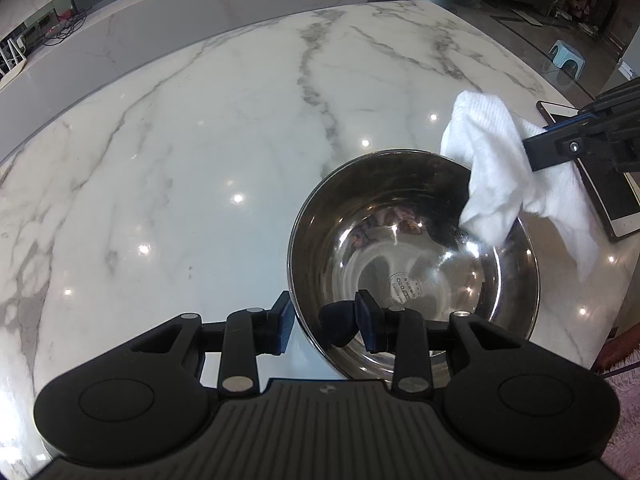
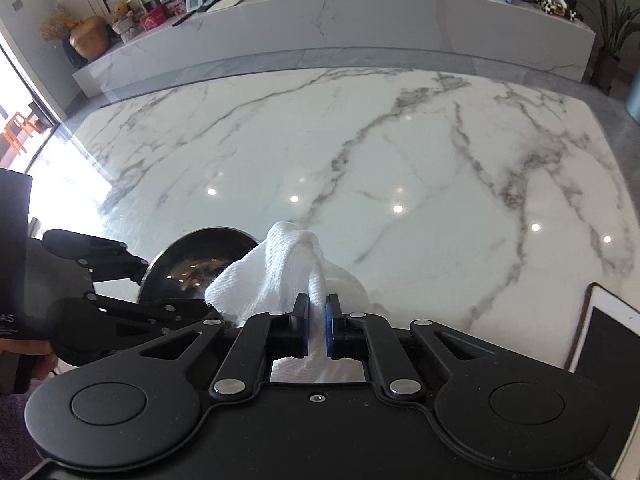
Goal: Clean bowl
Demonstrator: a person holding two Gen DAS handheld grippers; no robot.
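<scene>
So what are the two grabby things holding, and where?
The left gripper has its fingers on the metal bowl at its near rim. The right gripper pinches the white cloth by a bunched fold.

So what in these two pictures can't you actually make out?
- Stamp on the bowl floor, left wrist view: too small to read.
- Tablet, both views: cut off by the picture edge and partly covered by the cloth.
- Bowl, right wrist view: mostly hidden behind the cloth and the left hand-held gripper.
- Whether the cloth touches the bowl's wall: unclear.
</scene>
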